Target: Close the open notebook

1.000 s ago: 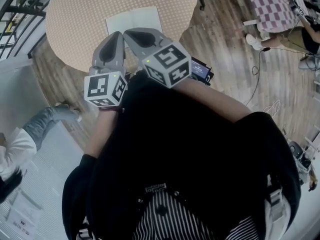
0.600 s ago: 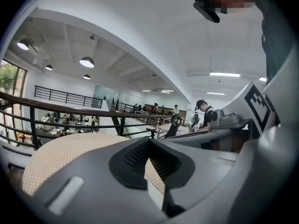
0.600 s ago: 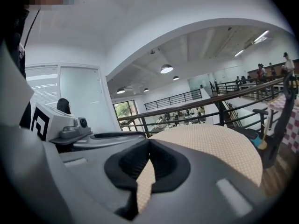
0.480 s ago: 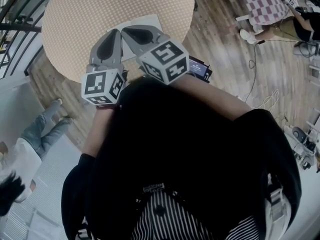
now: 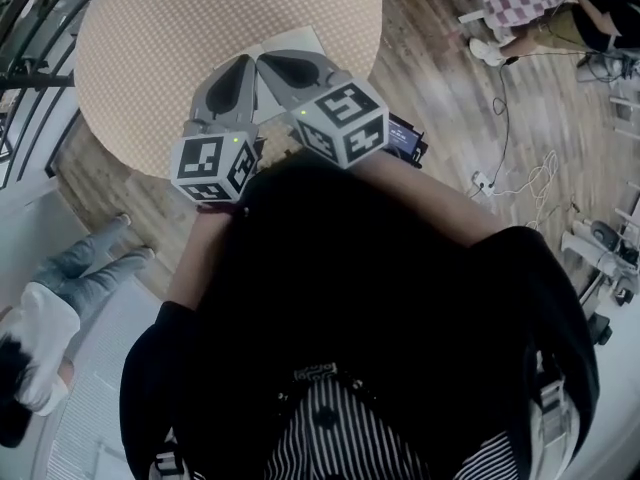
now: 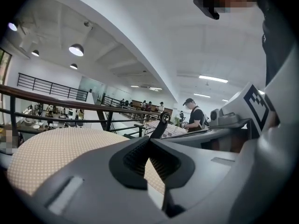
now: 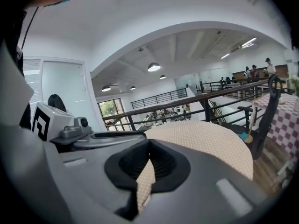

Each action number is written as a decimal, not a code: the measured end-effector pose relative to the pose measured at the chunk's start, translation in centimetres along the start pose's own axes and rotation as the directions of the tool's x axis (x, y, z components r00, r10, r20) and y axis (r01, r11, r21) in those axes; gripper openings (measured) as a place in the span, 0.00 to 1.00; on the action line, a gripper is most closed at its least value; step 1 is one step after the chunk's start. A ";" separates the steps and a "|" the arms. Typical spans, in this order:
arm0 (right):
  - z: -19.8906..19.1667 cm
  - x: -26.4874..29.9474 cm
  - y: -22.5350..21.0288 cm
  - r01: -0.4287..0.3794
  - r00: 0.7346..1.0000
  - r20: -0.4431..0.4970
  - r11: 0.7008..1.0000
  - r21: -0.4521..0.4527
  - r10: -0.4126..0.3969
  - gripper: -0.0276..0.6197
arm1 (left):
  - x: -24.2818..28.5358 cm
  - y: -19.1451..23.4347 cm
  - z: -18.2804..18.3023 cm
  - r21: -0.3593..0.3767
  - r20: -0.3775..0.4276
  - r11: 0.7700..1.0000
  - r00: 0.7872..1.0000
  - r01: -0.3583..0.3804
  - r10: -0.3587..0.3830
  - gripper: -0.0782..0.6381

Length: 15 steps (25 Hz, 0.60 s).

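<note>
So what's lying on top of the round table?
A notebook, white pages up, lies on the table. The left gripper and right gripper block its near part from view.

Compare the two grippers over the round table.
In the head view the left gripper points almost straight up the picture, while the right gripper slants in from the right. The left gripper's marker cube sits lower in the picture than the right gripper's. Shared: both are shut and empty, and their tips nearly meet by the notebook on the table.
</note>
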State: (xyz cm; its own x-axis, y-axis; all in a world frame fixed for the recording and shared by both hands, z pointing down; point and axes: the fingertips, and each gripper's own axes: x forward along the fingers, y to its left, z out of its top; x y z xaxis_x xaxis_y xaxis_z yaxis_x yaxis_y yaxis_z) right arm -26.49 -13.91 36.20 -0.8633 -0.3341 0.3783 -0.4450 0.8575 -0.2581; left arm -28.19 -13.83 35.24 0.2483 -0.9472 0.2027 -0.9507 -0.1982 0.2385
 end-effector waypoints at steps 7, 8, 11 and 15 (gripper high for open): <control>-1.3 0.5 0.7 0.032 0.999 -0.021 0.999 0.020 -0.031 0.05 | -0.7 0.6 -1.2 -0.026 -0.007 0.999 0.999 0.044 -0.045 0.09; -1.3 0.6 0.7 0.031 0.999 -0.022 0.999 0.022 -0.030 0.05 | -0.7 0.7 -1.3 -0.026 -0.009 0.999 0.999 0.045 -0.045 0.09; -1.3 1.4 0.6 0.019 0.999 -0.027 0.999 0.028 -0.018 0.05 | -0.6 1.3 -1.2 -0.033 -0.010 0.999 0.999 0.030 -0.030 0.09; -0.2 2.3 -0.3 -0.013 0.999 -0.032 0.999 0.039 0.014 0.05 | 0.5 2.1 -0.3 -0.046 -0.019 0.999 1.000 -0.006 0.005 0.09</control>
State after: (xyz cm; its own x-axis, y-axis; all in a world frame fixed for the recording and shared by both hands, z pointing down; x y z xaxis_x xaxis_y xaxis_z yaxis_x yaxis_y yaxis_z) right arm -28.29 -14.87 37.30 -0.8616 -0.3093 0.4025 -0.4427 0.8459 -0.2975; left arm -29.99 -14.65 36.16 0.2467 -0.9434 0.2217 -0.9426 -0.1804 0.2811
